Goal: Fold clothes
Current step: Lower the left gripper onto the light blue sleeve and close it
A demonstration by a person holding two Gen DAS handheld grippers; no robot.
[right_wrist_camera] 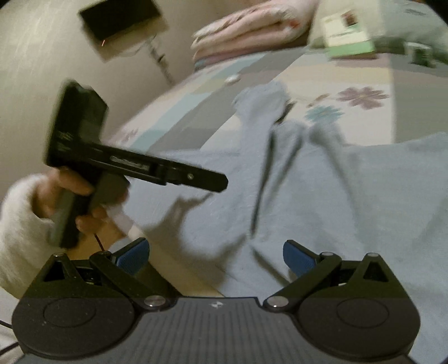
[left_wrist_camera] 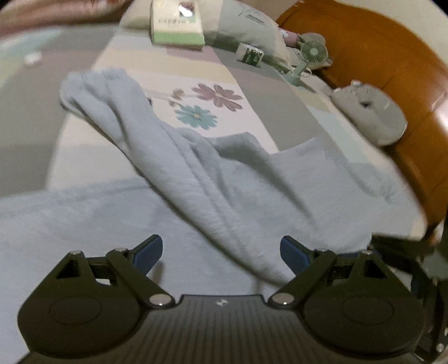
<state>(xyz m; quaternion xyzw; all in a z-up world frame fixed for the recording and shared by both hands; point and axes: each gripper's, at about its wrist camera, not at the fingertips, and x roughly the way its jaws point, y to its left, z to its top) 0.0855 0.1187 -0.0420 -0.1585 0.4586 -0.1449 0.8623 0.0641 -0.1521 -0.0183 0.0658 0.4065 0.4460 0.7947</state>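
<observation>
A: Our left gripper (left_wrist_camera: 221, 253) stands wide open, blue pads far apart, nothing clamped between them. It hangs over the light blue garment (left_wrist_camera: 212, 179), and we cannot tell whether the pads brush the cloth. Our right gripper (right_wrist_camera: 215, 256) is spread just as wide and holds nothing either; the garment's near edge lies under it.

B: Let us place things from the garment, biggest first. The bed (left_wrist_camera: 260, 112) with its patchwork sheet lies beneath it and runs out past it on the far side.

A: The garment itself is spread flat on the bed. One sleeve (left_wrist_camera: 117, 112) is folded across the body and reaches out onto the sheet, next to the printed flowers (left_wrist_camera: 207, 103).

B: To the right of the garment in the left wrist view we see the orange headboard (left_wrist_camera: 378, 56), and against it a grey plush toy (left_wrist_camera: 372, 112), close beside the garment's far corner.

A: Far beyond the garment lie a pillow (left_wrist_camera: 252, 28), a green and white box (left_wrist_camera: 176, 25) and a small green fan (left_wrist_camera: 313, 53).

B: In the right wrist view, left of the garment, a hand (right_wrist_camera: 64, 190) in a white sleeve (right_wrist_camera: 19, 221) grips the handle of the left gripper above the cloth.
</observation>
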